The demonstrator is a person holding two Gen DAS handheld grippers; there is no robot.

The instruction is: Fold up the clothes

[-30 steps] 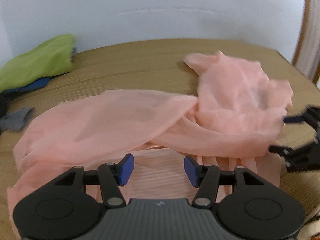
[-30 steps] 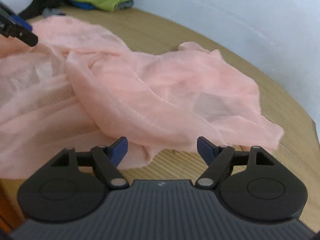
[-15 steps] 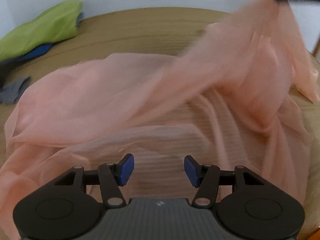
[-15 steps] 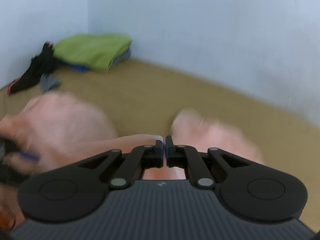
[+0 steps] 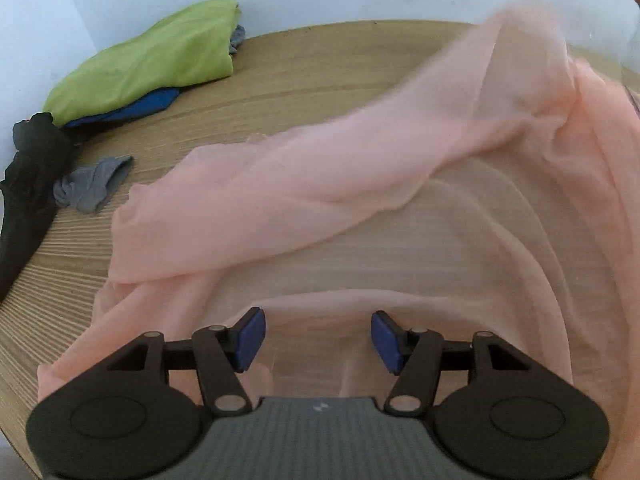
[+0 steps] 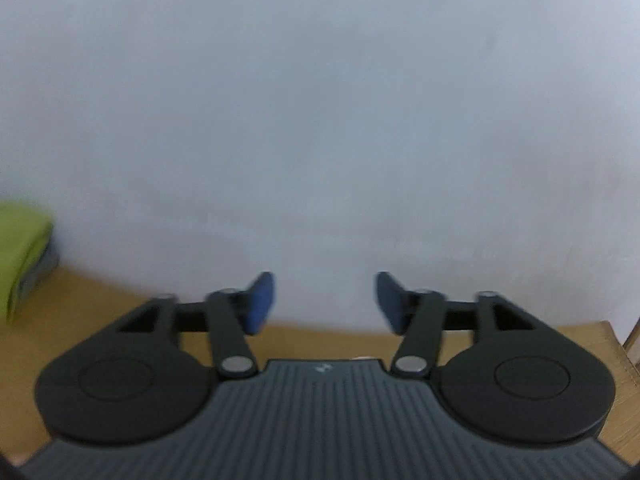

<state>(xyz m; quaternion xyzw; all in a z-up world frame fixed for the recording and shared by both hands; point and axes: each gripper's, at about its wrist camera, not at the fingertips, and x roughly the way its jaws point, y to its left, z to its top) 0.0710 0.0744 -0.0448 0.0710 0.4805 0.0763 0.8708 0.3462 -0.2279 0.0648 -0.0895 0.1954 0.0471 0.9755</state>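
Observation:
A thin pink garment [image 5: 320, 184] lies crumpled across the wooden table [image 5: 320, 60] in the left wrist view, with one part raised and blurred at the upper right. My left gripper [image 5: 316, 340] is open and empty, low over the garment's near edge. My right gripper [image 6: 324, 300] is open and empty, raised and pointing at the pale wall. The pink garment does not show in the right wrist view.
A folded green garment [image 5: 148, 60] lies on a blue one [image 5: 140, 108] at the table's far left; it also shows in the right wrist view [image 6: 20, 256]. A black cloth [image 5: 28, 176] and a small grey cloth [image 5: 92, 184] lie near the left edge.
My right gripper shut on the pink garment, lifted it, then opened and let go; it now faces the wall. The garment has shifted across the table. My left gripper stayed open.

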